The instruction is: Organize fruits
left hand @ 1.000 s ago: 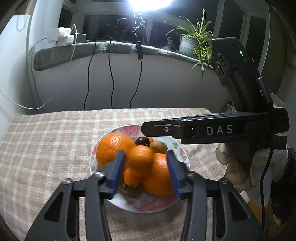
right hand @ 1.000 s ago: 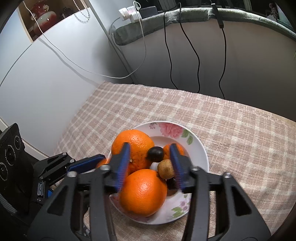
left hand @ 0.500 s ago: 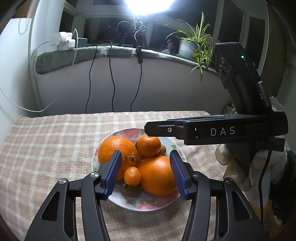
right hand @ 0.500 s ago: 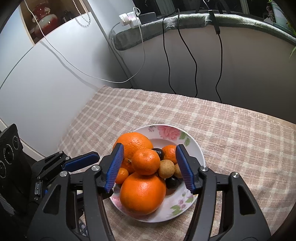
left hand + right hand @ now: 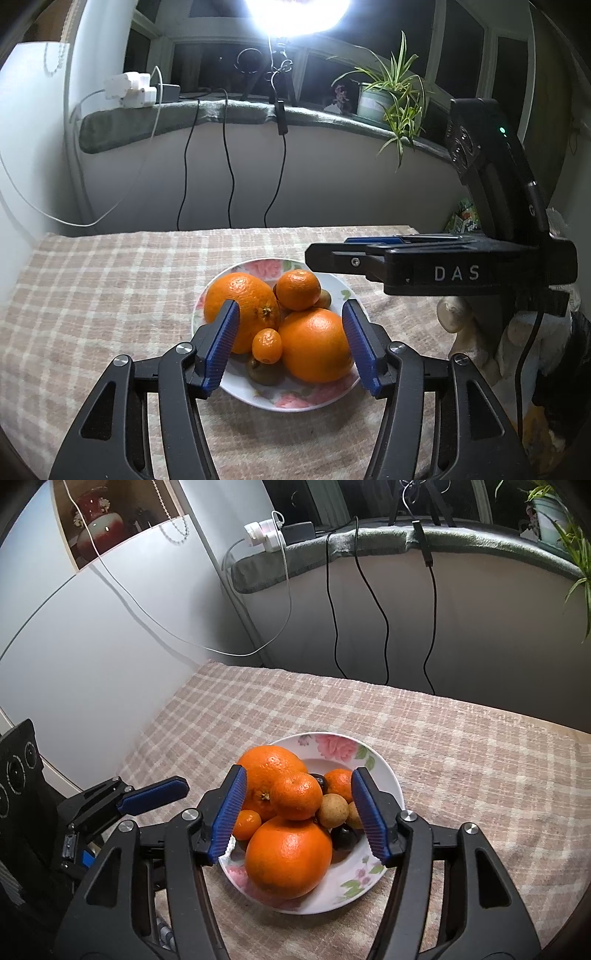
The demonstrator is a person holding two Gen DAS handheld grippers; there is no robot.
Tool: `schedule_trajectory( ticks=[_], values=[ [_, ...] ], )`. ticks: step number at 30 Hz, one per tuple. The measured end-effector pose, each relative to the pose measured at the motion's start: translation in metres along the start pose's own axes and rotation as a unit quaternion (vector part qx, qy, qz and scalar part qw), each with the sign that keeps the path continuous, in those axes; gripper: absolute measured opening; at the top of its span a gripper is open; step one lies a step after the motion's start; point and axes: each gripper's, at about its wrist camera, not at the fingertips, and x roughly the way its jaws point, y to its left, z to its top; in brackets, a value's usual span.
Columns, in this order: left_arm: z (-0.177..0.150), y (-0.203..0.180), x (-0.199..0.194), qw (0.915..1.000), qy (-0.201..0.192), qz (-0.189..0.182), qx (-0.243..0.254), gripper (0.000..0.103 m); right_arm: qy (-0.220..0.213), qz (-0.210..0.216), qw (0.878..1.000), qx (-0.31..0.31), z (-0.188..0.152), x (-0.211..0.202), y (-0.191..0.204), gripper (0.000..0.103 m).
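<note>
Fruits on the floral plate (image 5: 384, 771): 2 large oranges, 2 mandarins, 1 kumquat; both tongs (image 5: 291, 347) (image 5: 301, 812) wide, empty.

One plate (image 5: 384, 771) holds two big oranges (image 5: 288, 856), two mandarins (image 5: 295, 795), one kumquat (image 5: 246, 824), two kiwis (image 5: 264, 371), two longans (image 5: 332, 810), two dark fruits (image 5: 345, 837).

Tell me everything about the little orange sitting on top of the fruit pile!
The mandarin is round, bright orange with dimpled, slightly shiny skin. It sits highest on the pile in the floral plate, resting on the near big orange and leaning against the far big orange. A dark fruit sits just behind it. Neither hand-held gripper touches it.
</note>
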Motion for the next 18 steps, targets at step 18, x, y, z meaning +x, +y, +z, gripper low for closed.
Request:
schedule_trajectory(
  ticks=[18],
  values=[
    [-0.002,0.01,-0.004,0.998,0.002,0.057,-0.028,0.074,-0.061,-0.065,0.995,-0.035,-0.021,-0.027,0.008,0.082]
  ],
)
